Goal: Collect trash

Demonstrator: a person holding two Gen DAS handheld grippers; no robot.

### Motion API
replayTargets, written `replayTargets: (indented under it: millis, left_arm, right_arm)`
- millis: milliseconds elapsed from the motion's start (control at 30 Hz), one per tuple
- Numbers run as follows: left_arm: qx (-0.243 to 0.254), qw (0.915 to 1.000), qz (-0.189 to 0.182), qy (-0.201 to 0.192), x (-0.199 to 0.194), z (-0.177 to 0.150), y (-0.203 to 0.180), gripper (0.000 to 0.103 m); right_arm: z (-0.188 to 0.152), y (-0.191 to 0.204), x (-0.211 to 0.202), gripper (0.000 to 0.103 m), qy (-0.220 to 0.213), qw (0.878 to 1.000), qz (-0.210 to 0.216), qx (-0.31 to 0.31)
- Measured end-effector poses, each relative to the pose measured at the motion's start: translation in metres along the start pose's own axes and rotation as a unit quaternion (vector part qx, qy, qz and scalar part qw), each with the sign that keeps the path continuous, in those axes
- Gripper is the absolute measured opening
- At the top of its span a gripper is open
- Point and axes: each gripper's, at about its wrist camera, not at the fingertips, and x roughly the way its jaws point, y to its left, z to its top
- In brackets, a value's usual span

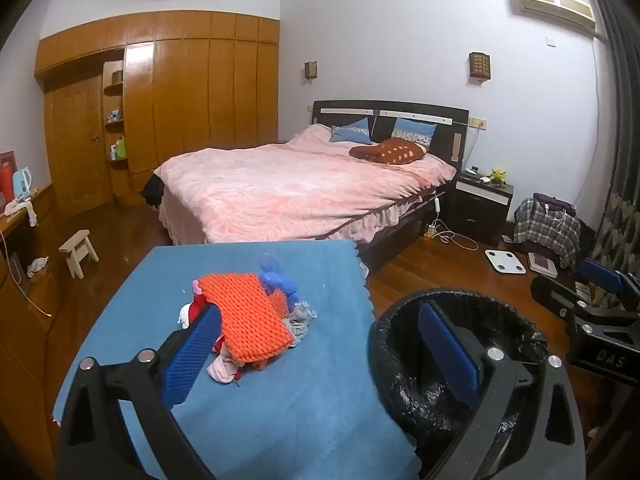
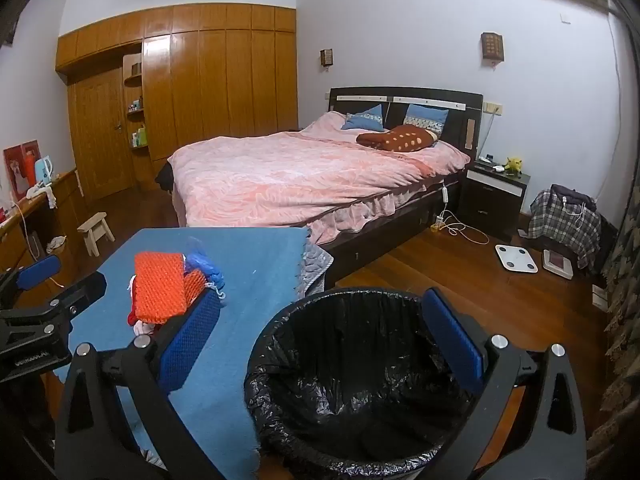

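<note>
A small heap of trash sits on the blue cloth-covered surface (image 1: 248, 400): an orange foam fruit-net sleeve (image 1: 246, 318) lies on top, its long axis running from the near right towards the far left, over crumpled pinkish-white tissue scraps (image 1: 224, 372), with a crinkled blue plastic wrapper (image 1: 276, 278) at the far edge. Just right of the surface stands a round bin lined with a black plastic bag (image 2: 352, 376), which looks empty from the right wrist view, so collecting has probably not begun. The left gripper (image 1: 320, 356) has its jaws released and wide apart, holding nothing; the heap lies straight ahead and slightly towards its left finger, whose blue pad overlaps the heap's near left edge, though contact cannot be told. The right gripper (image 2: 324, 348) is likewise spread and empty, its jaws framing the bin mouth, with the heap off to its left. The left gripper is therefore the nearer one, and a short forward reach should bring the orange sleeve between its jaws.
</note>
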Motion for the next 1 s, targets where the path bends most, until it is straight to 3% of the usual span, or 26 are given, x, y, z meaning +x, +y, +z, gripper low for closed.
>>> replayTargets:
  millis: [1000]
  left_arm:
    - [-0.002, 1.0000, 0.000, 0.003, -0.0005, 0.0006, 0.0014, 0.097]
  right_arm:
    - [0.0013, -0.0048, -0.0020, 0.098, 0.001, 1.000, 0.000, 0.003]
